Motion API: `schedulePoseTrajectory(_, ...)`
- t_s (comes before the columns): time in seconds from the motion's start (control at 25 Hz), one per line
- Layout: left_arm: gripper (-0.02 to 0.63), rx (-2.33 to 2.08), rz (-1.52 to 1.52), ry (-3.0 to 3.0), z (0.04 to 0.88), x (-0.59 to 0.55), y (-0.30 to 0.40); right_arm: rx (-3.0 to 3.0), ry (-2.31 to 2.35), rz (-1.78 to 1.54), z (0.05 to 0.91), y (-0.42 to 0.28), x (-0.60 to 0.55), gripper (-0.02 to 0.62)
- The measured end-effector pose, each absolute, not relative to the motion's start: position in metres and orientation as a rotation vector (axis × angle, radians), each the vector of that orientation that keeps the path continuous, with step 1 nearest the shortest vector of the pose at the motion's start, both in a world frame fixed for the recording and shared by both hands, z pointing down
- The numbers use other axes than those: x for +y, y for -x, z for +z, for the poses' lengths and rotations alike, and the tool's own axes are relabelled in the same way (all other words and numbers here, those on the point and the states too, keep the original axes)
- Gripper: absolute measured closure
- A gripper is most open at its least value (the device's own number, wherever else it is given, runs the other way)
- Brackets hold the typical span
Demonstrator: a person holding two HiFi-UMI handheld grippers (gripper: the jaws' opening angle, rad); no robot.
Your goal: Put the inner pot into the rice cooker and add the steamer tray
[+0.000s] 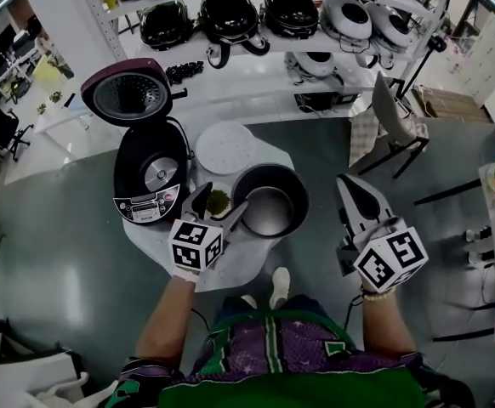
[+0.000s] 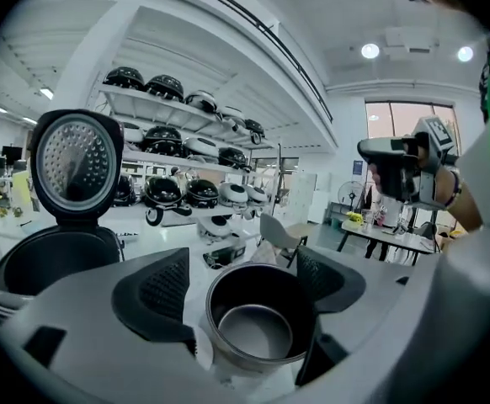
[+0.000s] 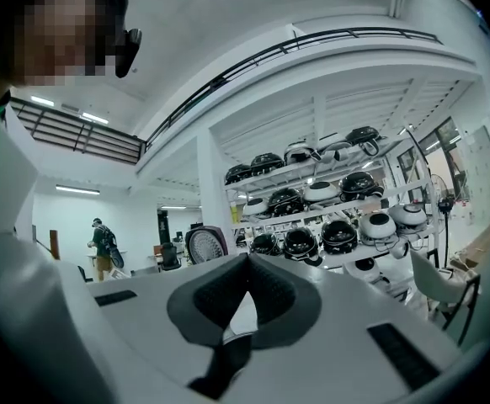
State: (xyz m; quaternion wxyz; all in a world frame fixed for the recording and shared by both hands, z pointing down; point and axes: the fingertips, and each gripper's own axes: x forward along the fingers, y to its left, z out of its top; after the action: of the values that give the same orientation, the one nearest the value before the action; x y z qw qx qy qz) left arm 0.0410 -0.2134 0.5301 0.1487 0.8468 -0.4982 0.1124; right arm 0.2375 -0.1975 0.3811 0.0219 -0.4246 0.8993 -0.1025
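Head view, near to far. L gripper [image 1: 220, 204]: jaws spread wide, nothing pinched, tips just beside inner pot [image 1: 269, 201] rim. R gripper [image 1: 349, 187]: jaws pressed together, empty, off to the right. Inner pot: upright on small white table [image 1: 241, 270], right of rice cooker [image 1: 150, 172]. Steamer tray [image 1: 225, 149]: flat on table, behind pot. Cooker: lid up. Shelves [image 1: 247, 79] w/ more cookers beyond.

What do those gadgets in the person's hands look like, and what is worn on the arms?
The left gripper and right gripper are pale grey shells, each with two dark ribbed pads and a white cube bearing black square markers. The top is purple and green, short-sleeved.
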Motion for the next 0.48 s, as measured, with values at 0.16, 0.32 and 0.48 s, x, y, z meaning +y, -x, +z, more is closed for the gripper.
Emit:
schedulePoseTrajectory(0.16, 0.204, -1.417, 0.383, -2.363, 0.566, -0.230, -0.046, 2.768, 1.256, -0.433, 0.396, -0.242, -0.210, 0.589)
schedulePoseTrajectory(0.32, 0.204, -1.412, 0.430, -2.301, 0.599, -0.248, -0.049, 2.778, 1.254, -0.463, 0.410, -0.250, -0.223, 0.589)
schedulePoseTrajectory(0.48, 0.204, -1.411, 0.484, -2.252, 0.628, -0.261, -0.047, 2.778, 1.255, -0.486, 0.420, -0.255, -0.238, 0.589)
